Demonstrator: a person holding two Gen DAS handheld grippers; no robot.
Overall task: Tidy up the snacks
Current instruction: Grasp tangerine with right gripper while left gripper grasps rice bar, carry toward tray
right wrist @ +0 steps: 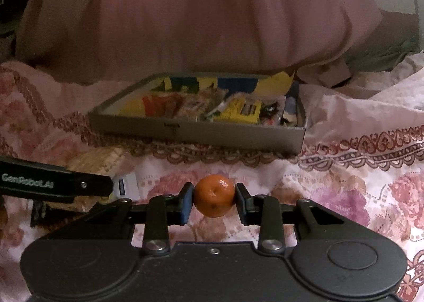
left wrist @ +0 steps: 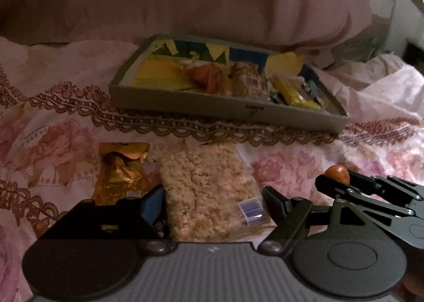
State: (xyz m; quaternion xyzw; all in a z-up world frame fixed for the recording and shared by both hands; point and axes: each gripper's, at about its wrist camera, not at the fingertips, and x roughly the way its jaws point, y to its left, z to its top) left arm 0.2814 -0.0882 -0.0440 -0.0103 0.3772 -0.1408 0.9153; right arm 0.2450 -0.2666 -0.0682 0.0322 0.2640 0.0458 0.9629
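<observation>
**Right jaws pinching orange fruit; left jaws spread over rice-puff pack**

Right gripper: jaws pressed against both sides of a small round orange fruit, which sits between the pads clear of the cloth. The same fruit shows in the left wrist view, at the tip of the right gripper.

Left gripper: jaws spread wide, one finger on each side of a flat clear-wrapped pack of pale puffed-rice snack lying on the floral pink bedsheet. Whether the pads touch the pack cannot be told. Its white barcode label lies near the right-hand finger.

Just beside that pack, toward the left edge of the sheet, lies a crumpled gold foil wrapper.

Farther out, on the sheet's brown lace-pattern border, sits a shallow grey rectangular cardboard tray, also seen from the right wrist. It holds mixed snack packets: yellow, orange and a second rice-puff pack. Individual labels too blurred to read.

Behind the tray, folded pink fabric fills the background.
</observation>
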